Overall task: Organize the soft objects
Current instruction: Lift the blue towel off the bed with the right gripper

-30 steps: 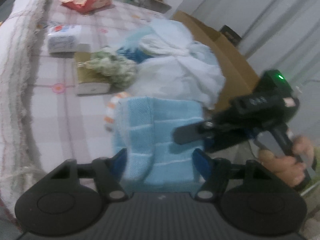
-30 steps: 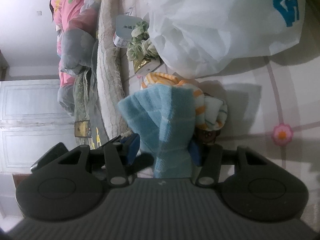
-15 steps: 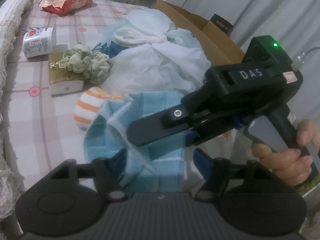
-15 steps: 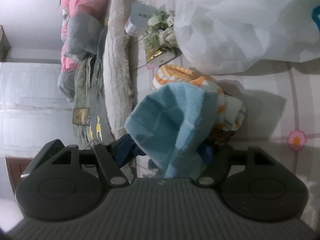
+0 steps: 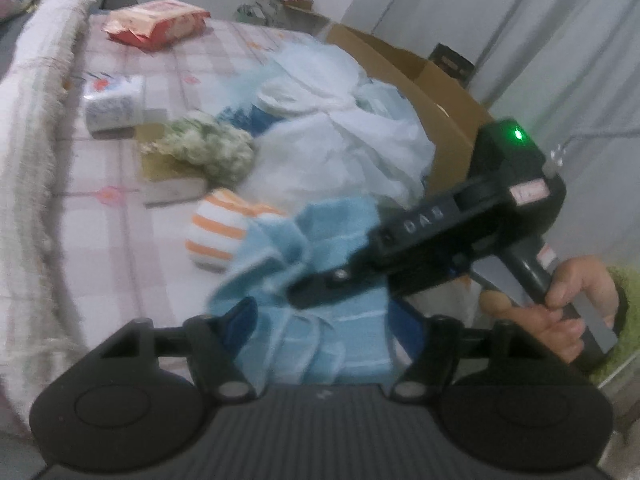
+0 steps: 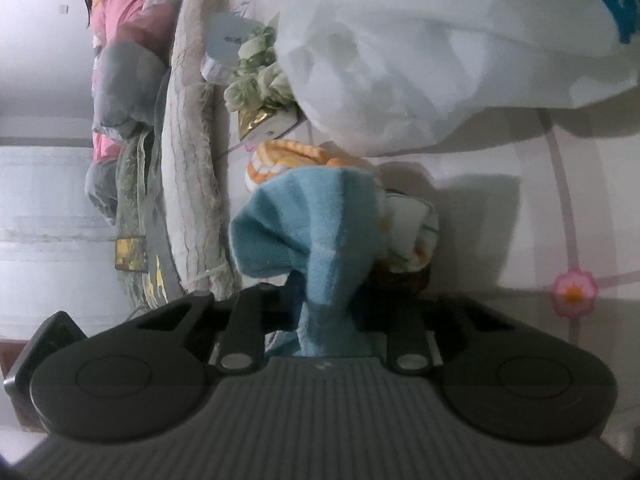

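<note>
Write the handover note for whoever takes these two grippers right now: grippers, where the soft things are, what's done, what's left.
Right gripper: jaws just closed, now shut on a bunched fold of the light blue terry towel.
Left gripper: jaws stand wide with the same towel between them; a grip cannot be confirmed.
The orange-and-white striped rolled cloth lies on the pink checked bedsheet just beyond the towel. The green ruffled fabric bundle sits farther back, beside the white plastic bag.
Done: towel gathered between both grippers.
Left: finish folding and place it; the striped cloth and green bundle look untouched.
</note>
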